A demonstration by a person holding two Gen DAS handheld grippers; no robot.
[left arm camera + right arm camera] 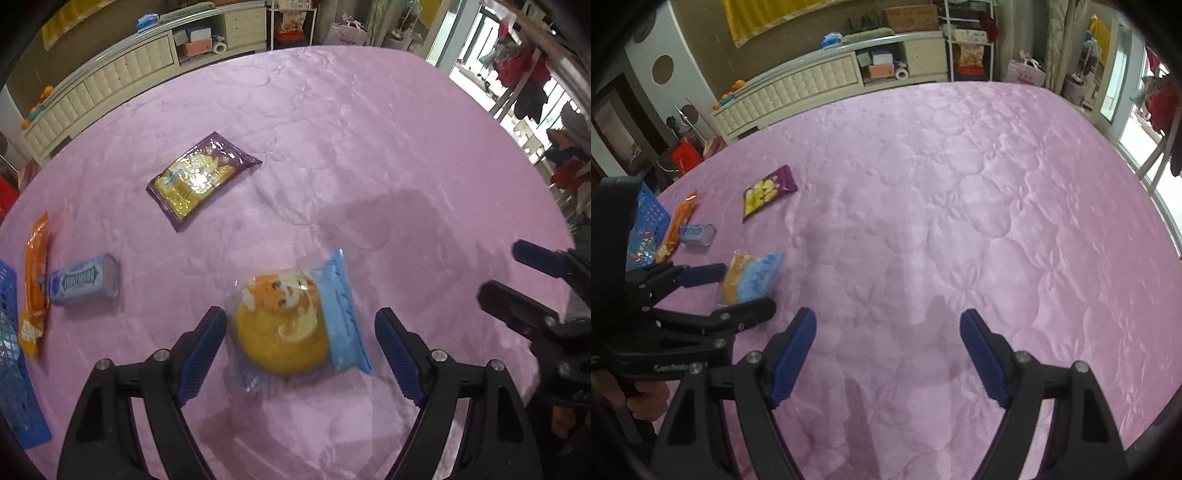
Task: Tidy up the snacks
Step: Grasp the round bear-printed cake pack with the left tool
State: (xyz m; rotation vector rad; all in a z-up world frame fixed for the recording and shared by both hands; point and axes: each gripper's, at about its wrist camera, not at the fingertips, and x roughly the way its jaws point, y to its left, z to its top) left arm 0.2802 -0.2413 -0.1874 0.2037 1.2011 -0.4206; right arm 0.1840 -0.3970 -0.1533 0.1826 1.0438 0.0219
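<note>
Cake pack (299, 317) lies on the pink bed (369, 147), between the wide-open fingers of your left tool (301, 332), not yet gripped. Its long axis runs away from you, a little tilted; the blue seam is on the right. Your right tool (888, 347) is wide open too, empty, further off. The basket (11, 332) waits at the far left.

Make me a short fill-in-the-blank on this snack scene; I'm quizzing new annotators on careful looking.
1. The left gripper is open around the wrapped ____.
2. The purple-and-yellow packet lies on a ____ quilted cover.
3. The orange packet lies between the small tin and the ____ basket.
4. The right gripper holds ____.

Missing words: cake; pink; blue; nothing
</note>
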